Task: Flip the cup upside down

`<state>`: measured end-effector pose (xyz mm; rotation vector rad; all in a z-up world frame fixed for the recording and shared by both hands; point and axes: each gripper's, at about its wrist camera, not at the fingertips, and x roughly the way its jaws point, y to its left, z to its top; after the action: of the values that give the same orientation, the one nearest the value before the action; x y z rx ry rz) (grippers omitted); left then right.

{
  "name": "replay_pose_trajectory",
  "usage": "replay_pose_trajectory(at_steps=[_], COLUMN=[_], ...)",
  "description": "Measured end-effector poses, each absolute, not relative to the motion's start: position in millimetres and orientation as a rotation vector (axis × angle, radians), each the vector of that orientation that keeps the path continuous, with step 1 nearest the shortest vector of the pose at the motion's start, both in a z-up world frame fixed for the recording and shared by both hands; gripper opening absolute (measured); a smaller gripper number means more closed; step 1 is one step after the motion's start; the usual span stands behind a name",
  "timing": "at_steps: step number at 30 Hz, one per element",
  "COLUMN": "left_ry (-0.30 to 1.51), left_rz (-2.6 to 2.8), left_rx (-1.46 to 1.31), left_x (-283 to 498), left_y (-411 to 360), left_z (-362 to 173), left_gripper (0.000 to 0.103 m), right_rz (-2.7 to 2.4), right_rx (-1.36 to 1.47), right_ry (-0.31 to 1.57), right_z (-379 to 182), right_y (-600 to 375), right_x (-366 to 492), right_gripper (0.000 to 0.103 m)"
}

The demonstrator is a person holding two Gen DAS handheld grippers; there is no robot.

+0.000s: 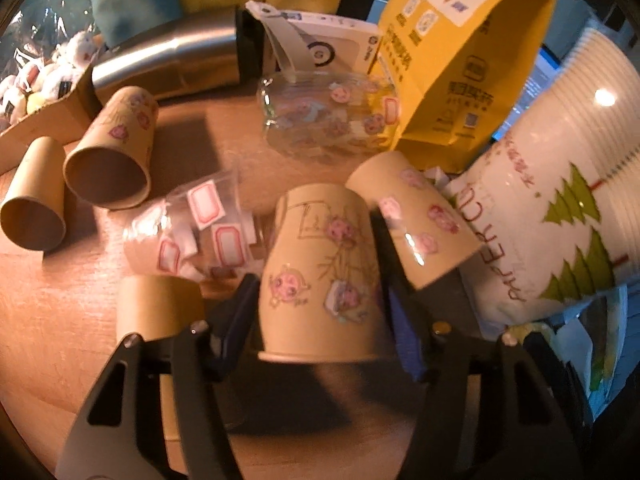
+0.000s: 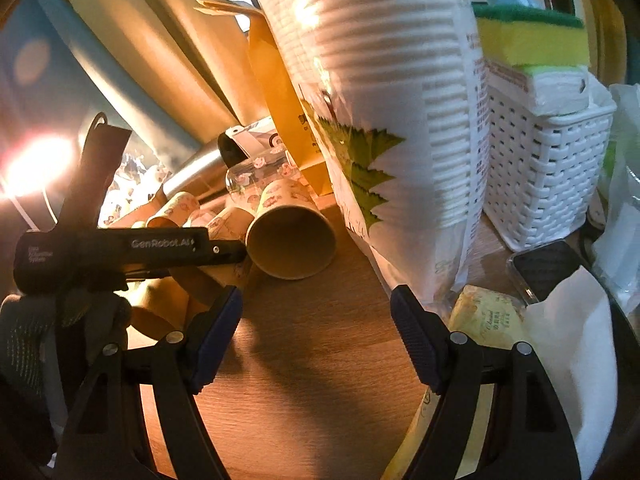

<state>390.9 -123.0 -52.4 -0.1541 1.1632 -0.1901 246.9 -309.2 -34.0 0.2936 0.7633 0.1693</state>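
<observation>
My left gripper (image 1: 316,276) is shut on a brown paper cup (image 1: 320,276) with pink stickers. The cup hangs above the wooden table (image 1: 60,320), its rim toward the camera and its base pointing away. My right gripper (image 2: 316,312) is open and empty above the table (image 2: 304,360). In the right wrist view the left gripper's body (image 2: 120,250) shows at the left. A brown cup (image 2: 290,236) lies on its side just past it, mouth toward the camera.
Several brown cups (image 1: 108,156) and clear stickered cups (image 1: 188,228) lie on the table. A steel flask (image 1: 168,60), a yellow bag (image 1: 460,52) and a sleeve of white paper cups (image 1: 560,184) crowd the back and right. A white basket (image 2: 544,176) with a sponge (image 2: 532,36) stands at the right.
</observation>
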Motion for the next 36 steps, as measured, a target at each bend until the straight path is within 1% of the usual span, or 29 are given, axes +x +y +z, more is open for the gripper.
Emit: replay_pose_trajectory(at_steps=[7,14,21,24,25,26,28,36], left_ry=[1.131,1.213,1.220,1.232,1.231,1.228,1.217,1.215], left_rz=[-0.226,-0.270,-0.257,-0.248,-0.244,-0.237,-0.227,-0.230], left_rx=[-0.142,-0.127,-0.053,-0.049,-0.046,-0.040,-0.044,-0.047], left_x=[376,381,369,372,373,376,376,362], left_y=[-119,-122,-132,-136,-137,-137,-135,-131], left_z=[-43,-62,-61,-68,-70,-71,-71,-66], left_gripper=[0.063,0.065,0.066,0.066,0.067,0.073,0.080,0.080], right_rz=[0.171,0.169,0.163,0.170,0.174,0.175,0.177,0.179], right_rx=[0.287,0.298,0.318,0.326,0.330,0.333,0.339,0.357], right_ry=[0.742,0.751,0.736,0.740,0.740,0.740,0.738,0.728], right_z=[-24,-26,-26,-28,-28,-29,-29,-29], right_y=[-302,-300,-306,-306,-306,-307,-309,-312], right_x=[232,220,222,223,223,223,223,224], right_gripper=[0.079,0.079,0.079,0.079,0.079,0.079,0.079,0.079])
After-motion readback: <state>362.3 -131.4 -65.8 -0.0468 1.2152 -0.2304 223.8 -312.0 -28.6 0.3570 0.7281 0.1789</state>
